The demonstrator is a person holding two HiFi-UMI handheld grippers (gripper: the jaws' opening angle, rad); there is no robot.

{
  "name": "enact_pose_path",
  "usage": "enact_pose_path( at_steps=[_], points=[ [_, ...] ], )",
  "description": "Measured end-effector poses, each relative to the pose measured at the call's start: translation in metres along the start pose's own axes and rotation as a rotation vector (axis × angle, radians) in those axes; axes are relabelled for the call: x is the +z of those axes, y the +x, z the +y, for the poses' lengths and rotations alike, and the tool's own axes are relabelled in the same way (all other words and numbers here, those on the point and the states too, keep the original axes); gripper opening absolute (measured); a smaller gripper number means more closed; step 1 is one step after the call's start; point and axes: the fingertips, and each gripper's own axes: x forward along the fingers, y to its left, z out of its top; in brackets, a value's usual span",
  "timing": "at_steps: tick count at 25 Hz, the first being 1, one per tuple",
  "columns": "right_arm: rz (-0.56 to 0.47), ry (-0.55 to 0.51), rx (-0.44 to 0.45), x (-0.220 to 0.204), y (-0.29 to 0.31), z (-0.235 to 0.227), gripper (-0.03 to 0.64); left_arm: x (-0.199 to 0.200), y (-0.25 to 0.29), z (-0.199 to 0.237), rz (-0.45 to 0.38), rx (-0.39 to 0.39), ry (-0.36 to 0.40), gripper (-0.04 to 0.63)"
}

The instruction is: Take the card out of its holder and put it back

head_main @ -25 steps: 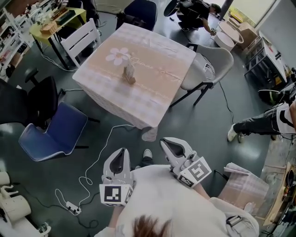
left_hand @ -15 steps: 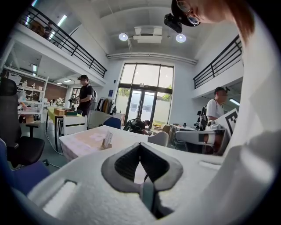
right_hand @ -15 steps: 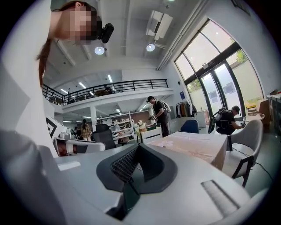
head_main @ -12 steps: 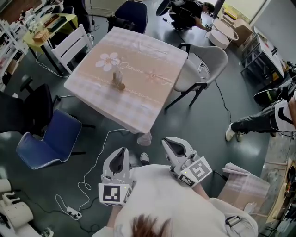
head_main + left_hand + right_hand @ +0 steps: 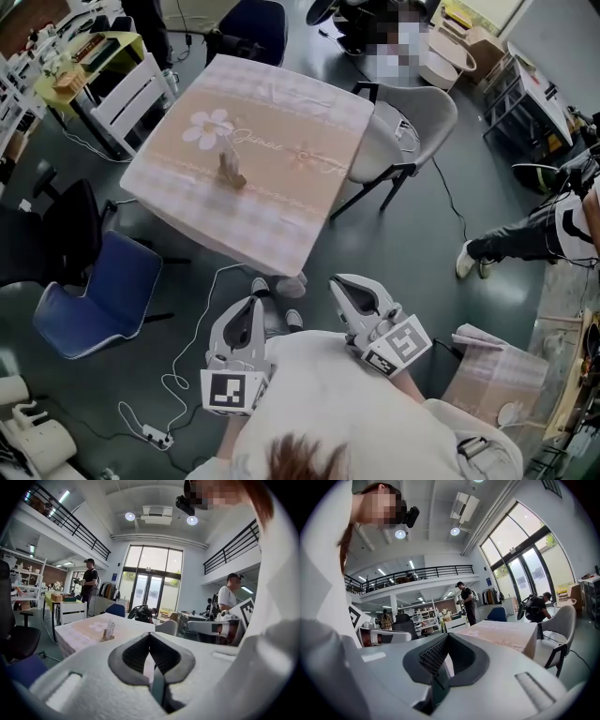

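A small card stands upright in its wooden holder [image 5: 230,172] in the middle of a table with a pink checked cloth [image 5: 281,216]. It also shows far off in the left gripper view, as the card in its holder [image 5: 109,631]. Both grippers are held close to my body, well short of the table. My left gripper [image 5: 247,307] is shut with nothing in it, its fingertips meeting [image 5: 150,635]. Beside it, my right gripper [image 5: 347,286] is shut and empty too, pointing toward the table [image 5: 506,637].
Chairs ring the table: a white one [image 5: 141,94] at the far left, a blue one [image 5: 103,295] at the near left, a grey one [image 5: 412,127] at the right. A cable and power strip [image 5: 155,433] lie on the floor. A person's legs [image 5: 525,239] reach in from the right.
In the head view the table and card holder have drifted left and slightly down. Both grippers keep their places in front of my body, still shut.
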Motion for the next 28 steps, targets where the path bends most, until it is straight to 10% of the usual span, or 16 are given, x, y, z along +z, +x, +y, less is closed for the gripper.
enact_pose_path(
  at_steps=[28],
  points=[
    [0.018,0.022,-0.075,0.025,0.185,-0.001,-0.002,0.056,0.078,0.175,0.013,-0.056,-0.016,0.000]
  ],
)
